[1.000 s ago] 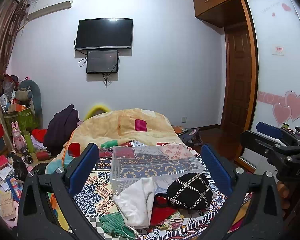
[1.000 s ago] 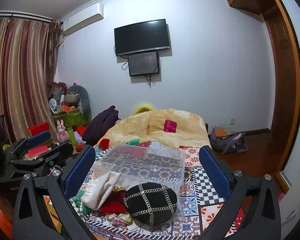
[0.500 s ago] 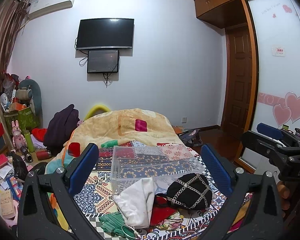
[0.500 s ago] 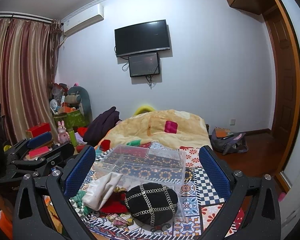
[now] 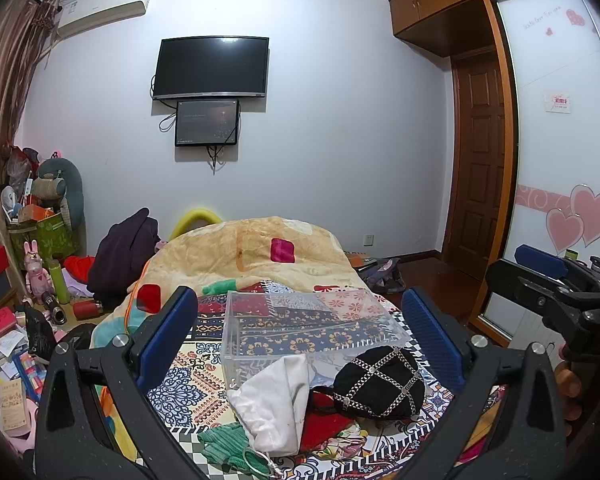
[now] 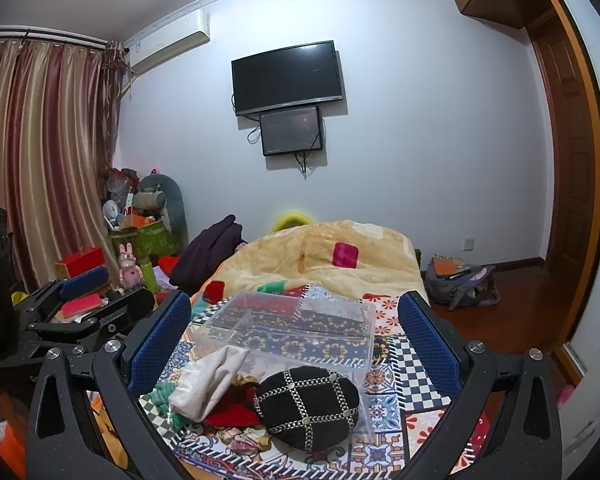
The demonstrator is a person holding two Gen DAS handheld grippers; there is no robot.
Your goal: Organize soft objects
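A clear plastic box (image 5: 300,328) stands empty on the patterned bedspread (image 5: 180,384); it also shows in the right wrist view (image 6: 296,328). In front of it lies a pile of soft things: a white cloth pouch (image 5: 274,404), a black hat with chain trim (image 5: 380,382), a red cloth (image 5: 326,424) and a green knit piece (image 5: 224,446). The right wrist view shows the pouch (image 6: 208,384) and the hat (image 6: 308,402). My left gripper (image 5: 300,344) is open and empty above the pile. My right gripper (image 6: 296,340) is open and empty, a little further right.
A yellow blanket (image 5: 252,252) is heaped at the bed's far end. A dark garment (image 5: 120,252) and cluttered toys and boxes (image 5: 40,240) fill the left floor. A bag (image 6: 460,284) lies on the wooden floor at right, near the door (image 5: 480,160).
Both grippers have drifted very slightly; the view is almost the same. Nothing on the bed has moved.
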